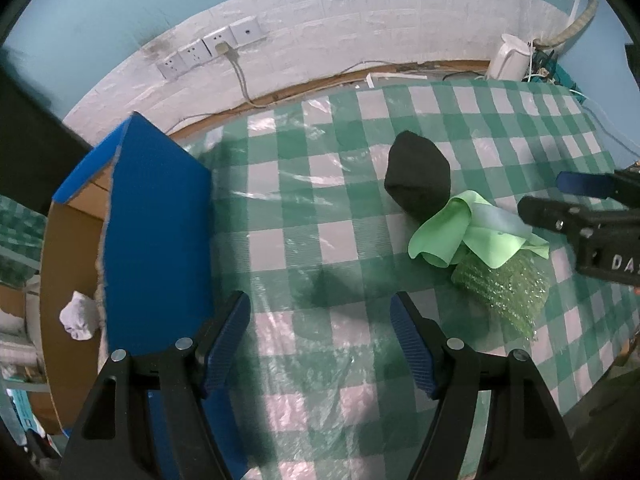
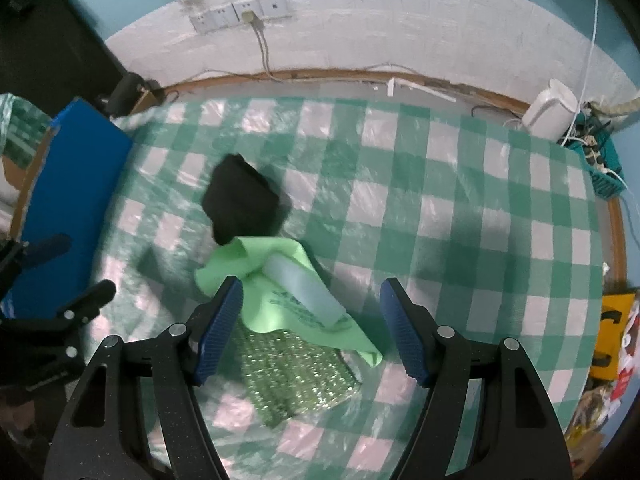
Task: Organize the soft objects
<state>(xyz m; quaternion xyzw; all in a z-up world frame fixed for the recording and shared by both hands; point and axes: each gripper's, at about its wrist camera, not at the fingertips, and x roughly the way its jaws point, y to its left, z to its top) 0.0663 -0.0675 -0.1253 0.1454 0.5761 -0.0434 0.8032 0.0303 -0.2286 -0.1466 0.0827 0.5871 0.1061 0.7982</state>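
Observation:
A black cloth lies on the green checked tablecloth. Beside it lies a light green cloth with a pale translucent strip on it, resting over green bubble wrap. A crumpled white cloth lies inside the blue cardboard box at the left. My left gripper is open and empty over bare tablecloth next to the box. My right gripper is open, its fingers either side of the light green cloth.
The box stands at the table's left edge. A white kettle and a basket of cables sit at the far right corner. Wall sockets with a cord are on the back wall.

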